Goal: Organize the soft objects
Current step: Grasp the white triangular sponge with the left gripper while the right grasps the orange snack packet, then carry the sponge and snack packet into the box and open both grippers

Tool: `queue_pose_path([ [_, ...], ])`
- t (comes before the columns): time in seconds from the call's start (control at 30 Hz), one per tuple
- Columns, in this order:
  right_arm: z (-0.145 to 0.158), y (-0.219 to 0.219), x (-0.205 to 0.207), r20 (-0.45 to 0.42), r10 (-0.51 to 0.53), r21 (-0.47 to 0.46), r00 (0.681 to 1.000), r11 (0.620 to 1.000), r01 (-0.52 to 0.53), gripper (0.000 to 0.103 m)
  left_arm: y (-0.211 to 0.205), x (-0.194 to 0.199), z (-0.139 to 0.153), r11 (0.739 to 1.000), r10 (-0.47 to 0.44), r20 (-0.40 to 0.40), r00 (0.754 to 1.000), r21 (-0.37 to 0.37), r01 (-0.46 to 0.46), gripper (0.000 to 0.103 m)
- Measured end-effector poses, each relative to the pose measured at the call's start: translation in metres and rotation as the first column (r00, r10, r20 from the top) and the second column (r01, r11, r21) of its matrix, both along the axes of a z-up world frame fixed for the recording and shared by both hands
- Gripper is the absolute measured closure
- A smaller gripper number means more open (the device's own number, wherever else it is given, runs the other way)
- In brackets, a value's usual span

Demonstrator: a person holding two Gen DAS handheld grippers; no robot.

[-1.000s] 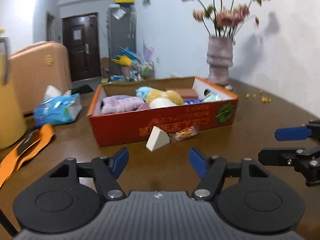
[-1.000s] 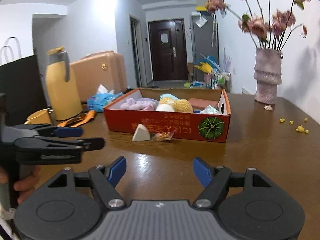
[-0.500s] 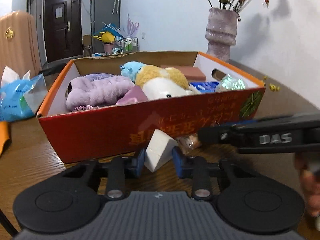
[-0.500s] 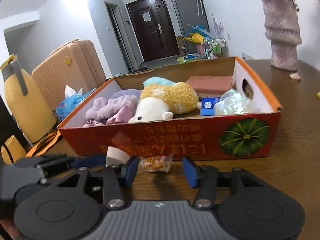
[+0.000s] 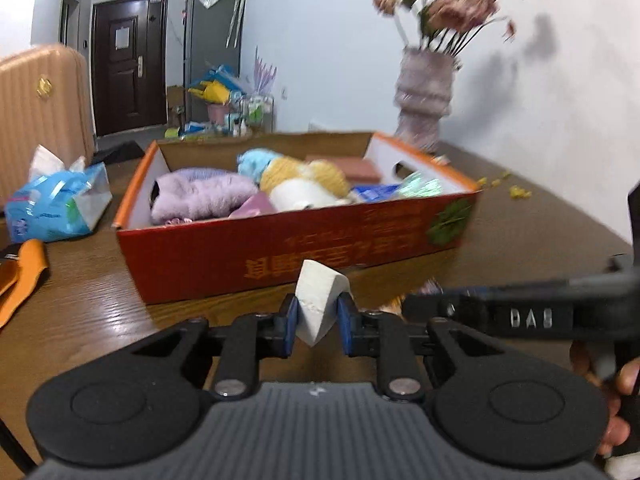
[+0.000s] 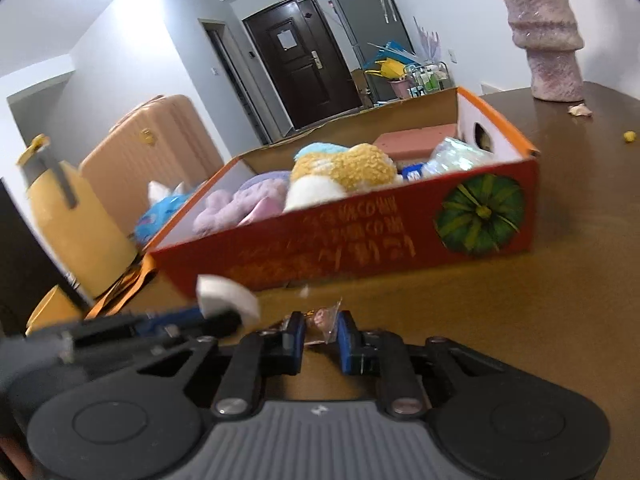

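Note:
My left gripper [image 5: 317, 326] is shut on a white wedge sponge [image 5: 320, 300] and holds it just in front of the red cardboard box [image 5: 360, 236]. The sponge also shows in the right wrist view [image 6: 226, 296]. My right gripper [image 6: 320, 338] is shut on a small clear snack packet [image 6: 322, 320], low over the table before the box [image 6: 360, 244]. The box holds a purple plush [image 5: 200, 196], a yellow and white plush [image 6: 344, 172], a pink block [image 6: 416, 140] and shiny packets [image 6: 456, 154].
A pink vase of flowers [image 5: 424, 104] stands behind the box on the brown table [image 6: 560, 280]. A blue tissue pack [image 5: 56, 204] and an orange strap [image 5: 24, 276] lie at the left. A yellow jug [image 6: 68, 224] and a peach suitcase [image 6: 148, 148] stand further left.
Both grippers closed, the left on the sponge and the right on the snack packet. Both have lifted their objects slightly and drawn back a little from the box.

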State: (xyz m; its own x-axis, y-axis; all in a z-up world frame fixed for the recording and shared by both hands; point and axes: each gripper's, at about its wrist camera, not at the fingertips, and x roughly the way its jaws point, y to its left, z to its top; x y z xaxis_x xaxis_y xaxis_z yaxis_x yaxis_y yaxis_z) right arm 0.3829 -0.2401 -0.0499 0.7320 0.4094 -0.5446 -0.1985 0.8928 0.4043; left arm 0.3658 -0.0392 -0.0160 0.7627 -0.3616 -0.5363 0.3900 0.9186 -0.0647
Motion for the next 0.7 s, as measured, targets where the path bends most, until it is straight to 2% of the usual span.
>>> queue_pose_path([
  [0.2, 0.013, -0.017, -0.092, 0.048, 0.042, -0.001, 0.998, 0.999, -0.042, 0.086, 0.006, -0.086, 0.025, 0.996, 0.042, 0.025, 0.999, -0.081, -0.040, 0.082],
  [0.33, 0.023, -0.028, -0.134, 0.084, 0.047, -0.007, 0.995, 0.999, -0.046, 0.086, -0.002, -0.112, 0.033, 0.992, 0.055, 0.008, 0.998, -0.112, -0.054, 0.082],
  [0.53, 0.039, -0.042, -0.155, 0.141, 0.028, 0.013, 0.990, 0.999, -0.031, 0.086, -0.020, -0.120, 0.051, 0.994, 0.046, 0.045, 0.998, -0.098, -0.041, 0.082],
  [0.7, 0.052, -0.053, -0.149, 0.174, 0.018, 0.014, 0.985, 1.000, -0.021, 0.086, -0.036, -0.090, 0.071, 0.996, 0.027, 0.087, 0.996, -0.087, -0.020, 0.082],
])
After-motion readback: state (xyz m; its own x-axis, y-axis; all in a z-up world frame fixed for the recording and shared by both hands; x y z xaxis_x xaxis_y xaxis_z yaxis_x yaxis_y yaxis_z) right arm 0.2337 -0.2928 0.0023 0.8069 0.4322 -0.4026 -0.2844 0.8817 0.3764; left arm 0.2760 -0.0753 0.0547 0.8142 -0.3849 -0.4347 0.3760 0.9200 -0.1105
